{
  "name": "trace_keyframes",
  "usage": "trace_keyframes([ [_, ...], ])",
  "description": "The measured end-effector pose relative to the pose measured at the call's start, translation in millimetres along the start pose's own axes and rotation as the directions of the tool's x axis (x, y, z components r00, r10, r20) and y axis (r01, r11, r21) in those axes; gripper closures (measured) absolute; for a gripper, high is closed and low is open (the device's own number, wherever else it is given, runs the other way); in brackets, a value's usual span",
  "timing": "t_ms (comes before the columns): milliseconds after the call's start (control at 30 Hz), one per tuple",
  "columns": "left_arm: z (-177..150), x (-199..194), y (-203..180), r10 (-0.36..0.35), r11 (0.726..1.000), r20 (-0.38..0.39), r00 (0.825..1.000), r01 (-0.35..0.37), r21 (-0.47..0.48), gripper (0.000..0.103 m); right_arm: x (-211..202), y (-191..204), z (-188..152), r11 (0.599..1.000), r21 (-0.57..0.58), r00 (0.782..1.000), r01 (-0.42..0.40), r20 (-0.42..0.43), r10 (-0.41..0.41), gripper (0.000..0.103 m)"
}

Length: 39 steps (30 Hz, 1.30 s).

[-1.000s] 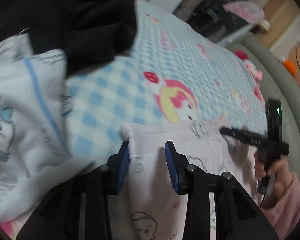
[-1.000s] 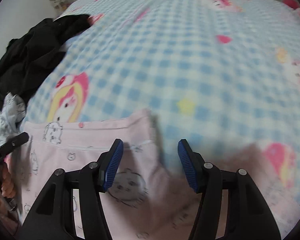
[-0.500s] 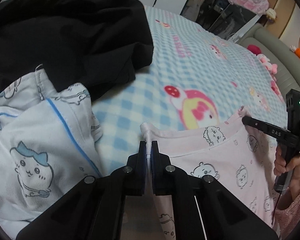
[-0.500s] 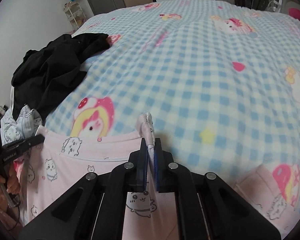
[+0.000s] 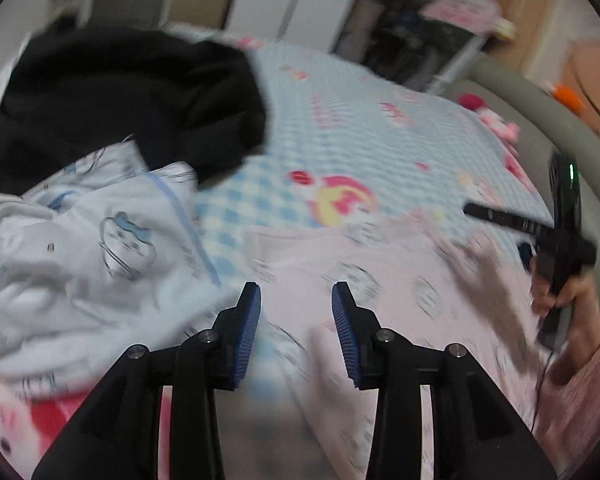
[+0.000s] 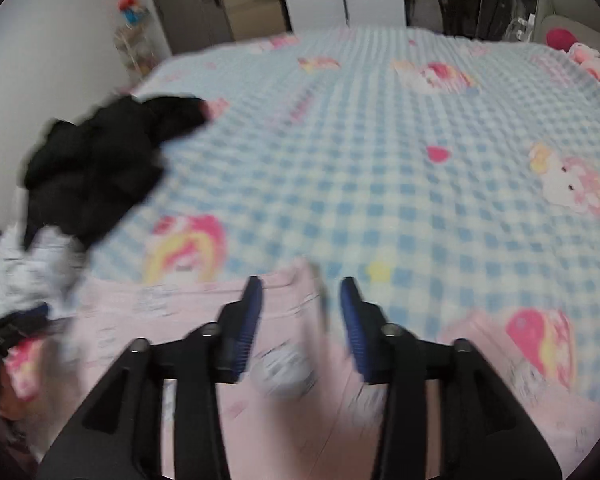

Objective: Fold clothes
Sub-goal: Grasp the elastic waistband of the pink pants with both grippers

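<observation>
Both grippers, clamped on the pink garment's top edge half a second ago, have let go. Left gripper (image 5: pixel 296 300): jaws opening, nothing pinched; pink garment (image 5: pixel 380 280) lies flat ahead of and below the fingertips on the checked blanket (image 5: pixel 360 136). Right gripper (image 6: pixel 302 296): jaws opening, garment corner between but untouched. White garment (image 5: pixel 80 248) and black garment (image 5: pixel 120 100) lie left of the left gripper.

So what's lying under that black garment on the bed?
The black garment lies partly over a crumpled white cartoon-print garment and the blue checked blanket. How far either one runs beneath it, and anything else under the pile, is covered.
</observation>
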<state>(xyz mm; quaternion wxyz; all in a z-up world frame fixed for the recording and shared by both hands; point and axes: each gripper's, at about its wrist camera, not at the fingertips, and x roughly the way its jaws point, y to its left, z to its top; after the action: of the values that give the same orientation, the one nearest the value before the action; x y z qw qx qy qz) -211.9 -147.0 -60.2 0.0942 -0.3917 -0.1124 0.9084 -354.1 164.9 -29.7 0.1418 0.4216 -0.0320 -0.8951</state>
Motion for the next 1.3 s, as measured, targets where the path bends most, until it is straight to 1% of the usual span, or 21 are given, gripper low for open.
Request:
trace_keyframes([
  [67,-14.0,-5.7,-23.4,-0.029,0.998,-0.004,1.0,0.029,0.053,0.066,-22.1,14.3,-18.4,1.0,-0.026,1.0,-0.013,-0.016,0.013,0.055],
  [100,-21.0,-8.5,-35.1,-0.044,0.996,-0.006,0.999,0.044,0.08,0.066,-31.1,21.0,-30.4,1.0,-0.023,1.0,0.0,-0.028,0.0,0.055],
  [167,-35.2,-13.7,-57.9,-0.072,0.989,-0.014,0.997,0.074,0.129,0.066,-50.0,32.2,-56.5,0.998,0.01,0.998,0.057,-0.027,-0.056,0.054],
  [200,-43.3,-12.2,-63.2,-0.087,0.989,-0.037,0.996,0.09,0.117,0.066,-59.6,36.4,-71.0,0.997,0.029,0.997,0.067,-0.028,-0.066,0.055],
  [300,-67.2,-9.7,-77.0,-0.074,0.989,-0.097,0.992,0.086,0.119,0.066,-80.6,43.3,-114.2,0.996,0.081,0.998,0.03,-0.058,-0.025,0.054],
  [367,-82.2,-13.5,-89.2,-0.037,0.984,-0.1,0.994,0.054,0.167,0.066,-87.6,52.9,-140.4,0.996,0.09,0.996,0.021,-0.092,-0.013,0.054],
  [467,-101.6,-15.9,-109.6,0.05,0.959,-0.074,0.996,-0.027,0.283,0.064,-83.9,68.2,-173.3,0.997,0.069,0.988,0.044,-0.15,-0.033,0.054],
  [567,-113.6,-1.0,-110.2,0.132,0.948,-0.162,0.978,-0.077,0.309,0.064,-84.0,80.1,-200.9,0.995,0.023,0.981,0.098,-0.171,-0.093,0.054],
  [600,-118.6,-0.8,-109.1,0.159,0.941,-0.168,0.973,-0.098,0.324,0.063,-84.9,82.1,-209.3,0.993,0.011,0.978,0.116,-0.175,-0.113,0.054],
  [667,-124.5,-8.7,-106.6,0.186,0.934,-0.171,0.968,-0.12,0.337,0.061,-87.6,81.3,-223.7,0.988,-0.002,0.972,0.154,-0.18,-0.151,0.054],
  [733,-129.8,-19.2,-102.2,0.187,0.94,-0.184,0.965,-0.121,0.318,0.06,-93.4,75.9,-232.9,0.983,-0.009,0.967,0.186,-0.174,-0.185,0.057],
  [767,-132.2,-24.7,-99.1,0.183,0.946,-0.189,0.965,-0.12,0.301,0.06,-98.4,72.7,-235.7,0.983,-0.004,0.968,0.185,-0.17,-0.183,0.057],
  [833,-132.3,-38.3,-91.9,0.137,0.971,-0.179,0.974,-0.096,0.218,0.06,-112.4,67.4,-236.4,0.986,0.016,0.975,0.165,-0.15,-0.161,0.055],
  [900,-127.1,-50.8,-91.6,0.072,0.988,-0.132,0.989,-0.053,0.142,0.06,-125.3,64.3,-235.6,0.99,0.012,0.982,0.14,-0.133,-0.137,0.055],
  [967,-121.5,-53.9,-101.2,0.049,0.989,-0.108,0.993,-0.034,0.141,0.06,-127.0,65.7,-238.2,0.991,-0.005,0.982,0.131,-0.137,-0.13,0.054],
  [1033,-121.1,-46.5,-114.9,0.091,0.981,-0.118,0.989,-0.068,0.181,0.06,-120.4,68.2,-242.3,0.992,-0.018,0.98,0.123,-0.158,-0.124,0.054],
  [1067,-123.3,-39.2,-118.8,0.129,0.974,-0.147,0.981,-0.097,0.204,0.06,-115.6,69.1,-243.6,0.992,-0.023,0.978,0.12,-0.17,-0.122,0.054],
  [1133,-134.5,-23.4,-118.6,0.237,0.951,-0.236,0.942,-0.176,0.253,0.058,-111.3,70.6,-245.8,0.991,-0.039,0.975,0.132,-0.174,-0.137,0.054],
  [1167,-137.6,-23.8,-115.9,0.249,0.949,-0.253,0.935,-0.183,0.256,0.058,-111.9,70.0,-245.7,0.991,-0.038,0.975,0.131,-0.175,-0.135,0.054],
  [1233,-140.4,-37.1,-110.8,0.22,0.959,-0.255,0.942,-0.161,0.232,0.058,-113.3,68.7,-245.4,0.991,-0.035,0.975,0.128,-0.179,-0.133,0.054],
  [1300,-140.4,-50.7,-105.1,0.199,0.967,-0.261,0.944,-0.146,0.208,0.056,-115.9,63.9,-244.1,0.994,-0.001,0.978,0.106,-0.179,-0.104,0.054],
])
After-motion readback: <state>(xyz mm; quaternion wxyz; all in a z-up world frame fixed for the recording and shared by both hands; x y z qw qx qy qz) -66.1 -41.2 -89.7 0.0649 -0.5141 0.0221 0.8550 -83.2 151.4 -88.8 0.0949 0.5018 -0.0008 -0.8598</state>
